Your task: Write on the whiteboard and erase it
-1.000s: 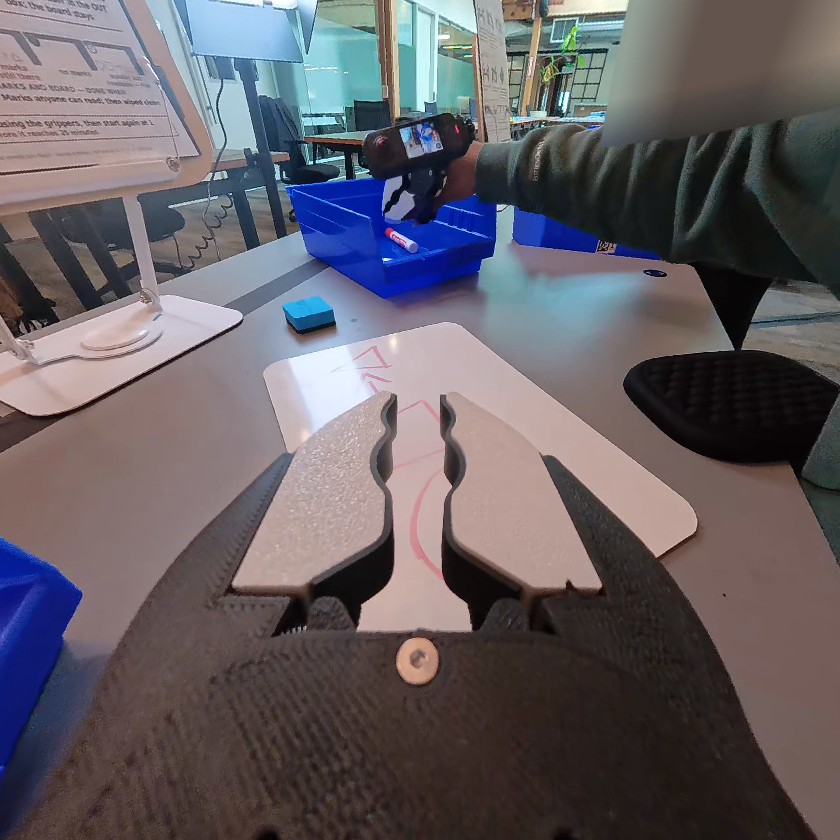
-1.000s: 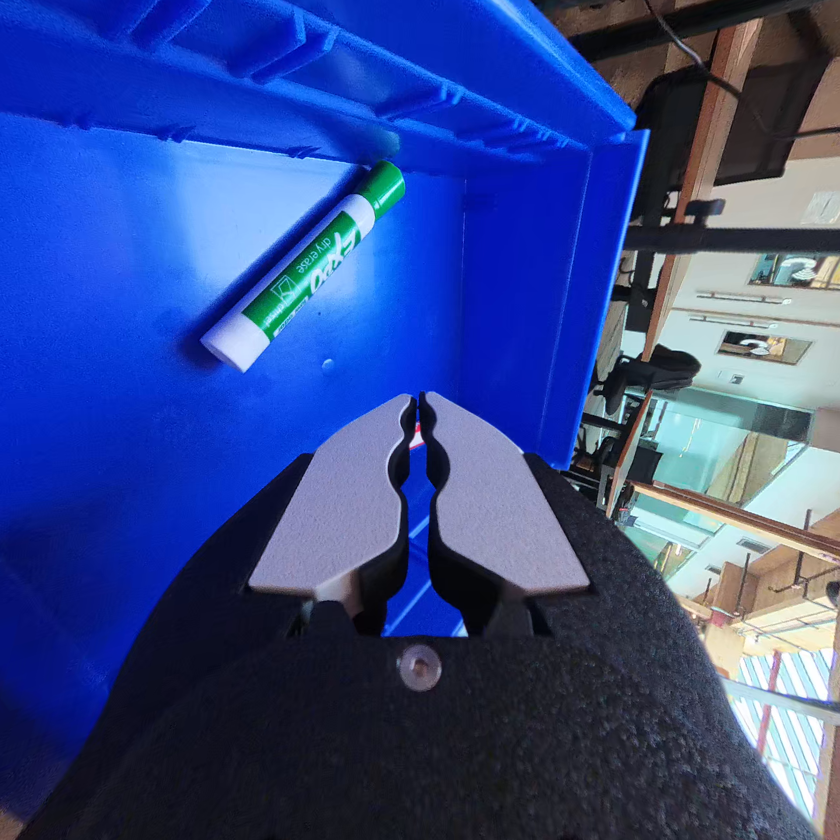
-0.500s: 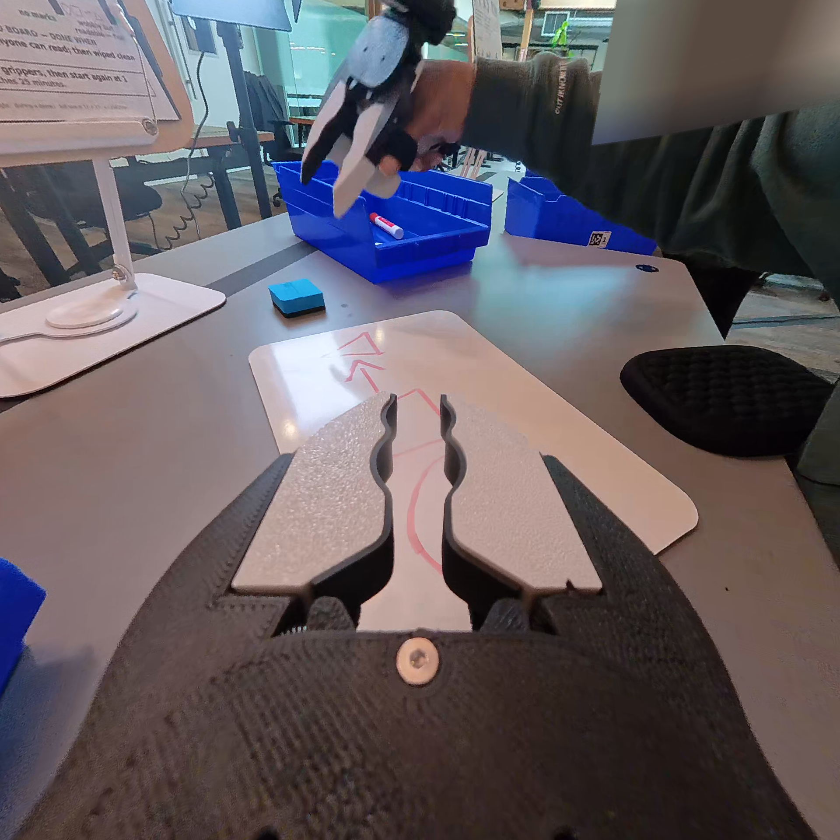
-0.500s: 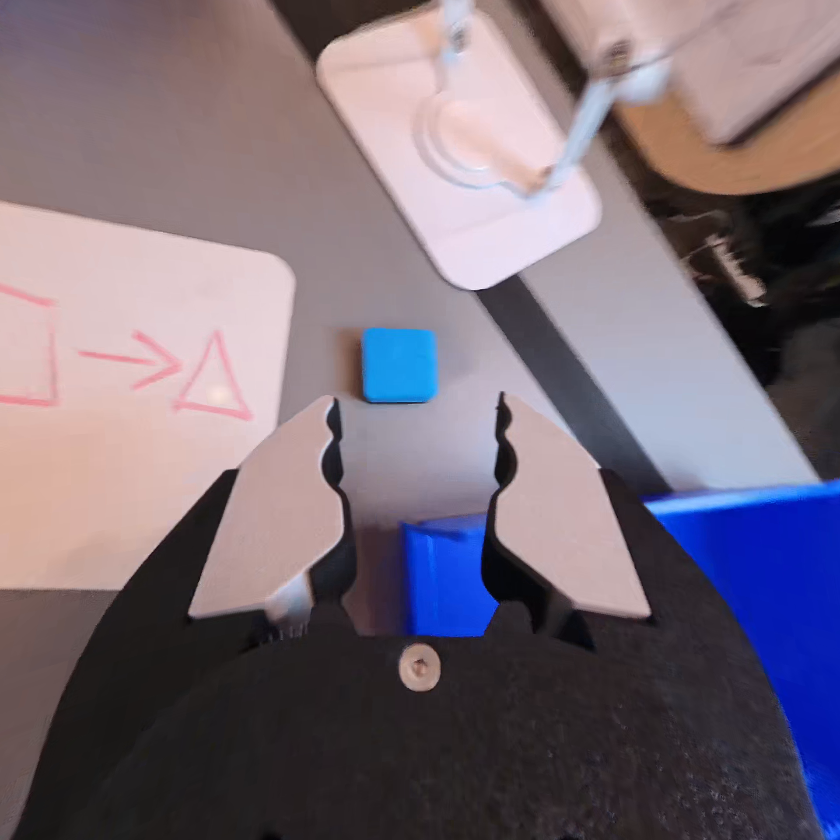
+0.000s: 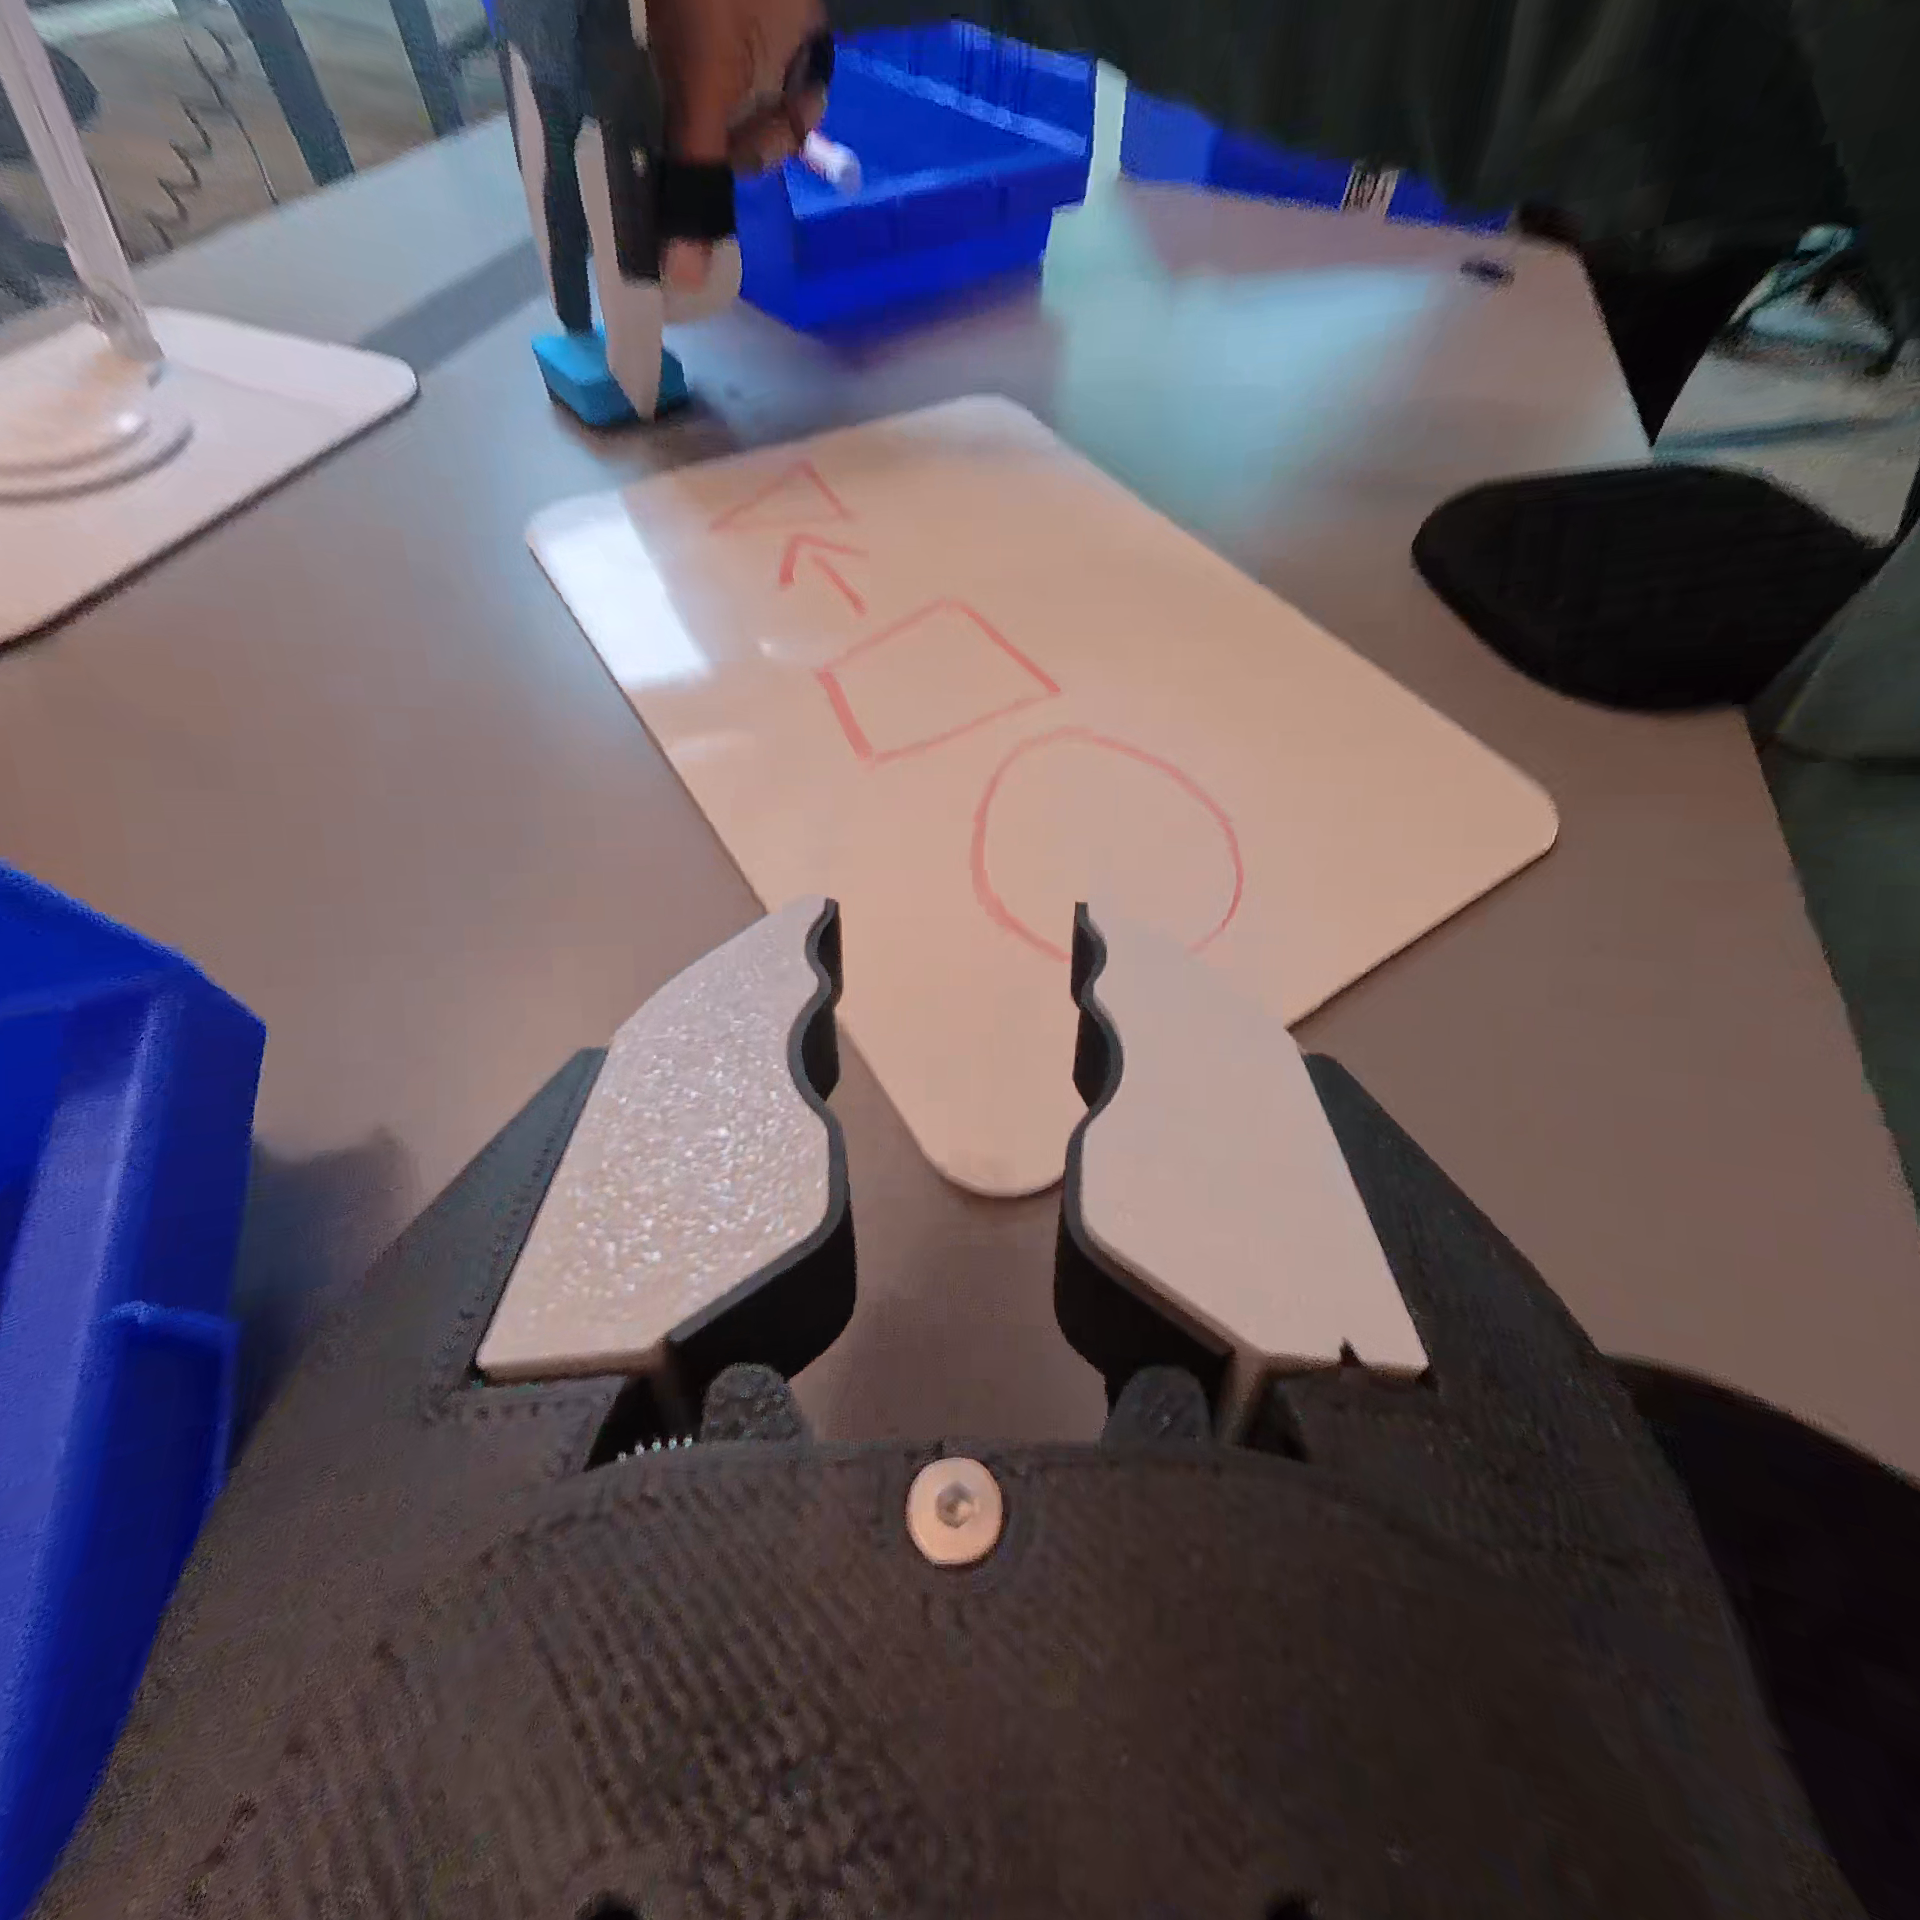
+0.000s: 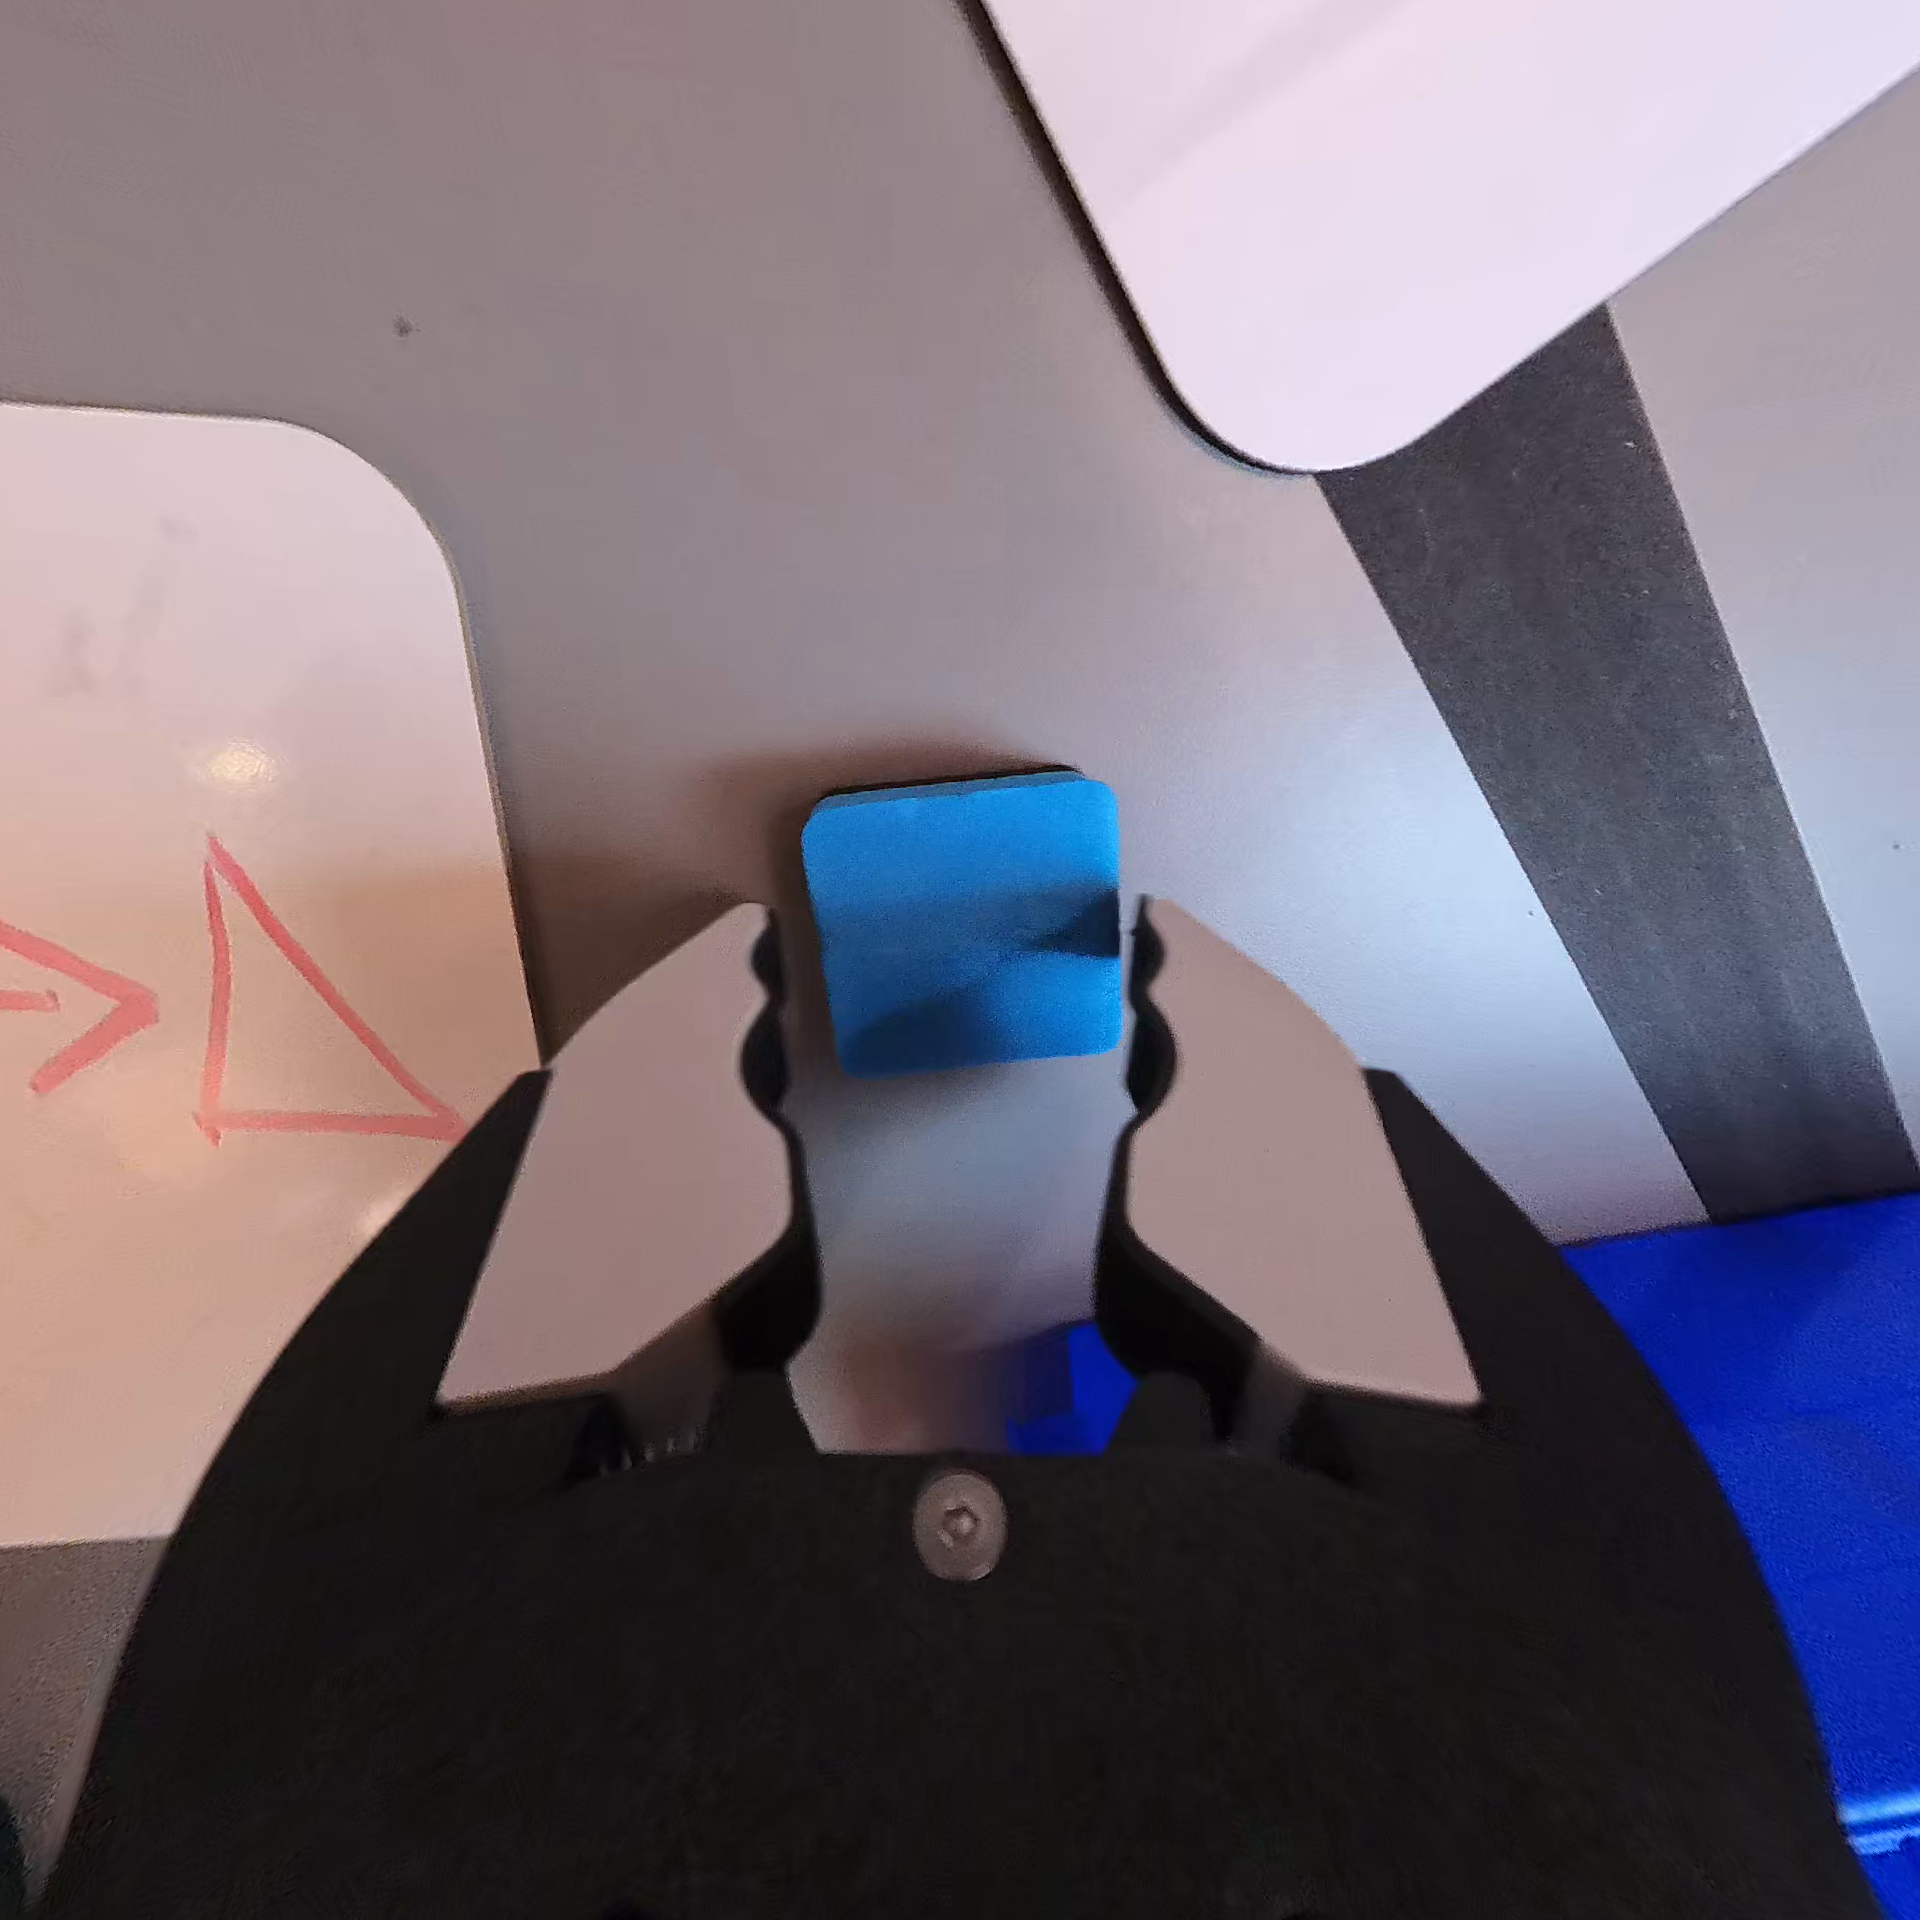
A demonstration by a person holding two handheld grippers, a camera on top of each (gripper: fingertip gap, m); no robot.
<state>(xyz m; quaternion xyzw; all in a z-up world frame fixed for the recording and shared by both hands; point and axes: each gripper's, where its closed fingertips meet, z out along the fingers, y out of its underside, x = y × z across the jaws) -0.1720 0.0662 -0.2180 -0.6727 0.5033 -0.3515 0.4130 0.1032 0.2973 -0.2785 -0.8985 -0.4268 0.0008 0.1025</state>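
Right wrist view: the blue eraser (image 6: 961, 925) lies on the grey table (image 6: 727, 416) just beside the whiteboard (image 6: 208, 675), between the spread fingers of the right tool (image 6: 951, 914), not yet pinched. Red shapes mark the whiteboard. Left tool (image 5: 951, 914), also spread and empty, hovers over the board's near corner.
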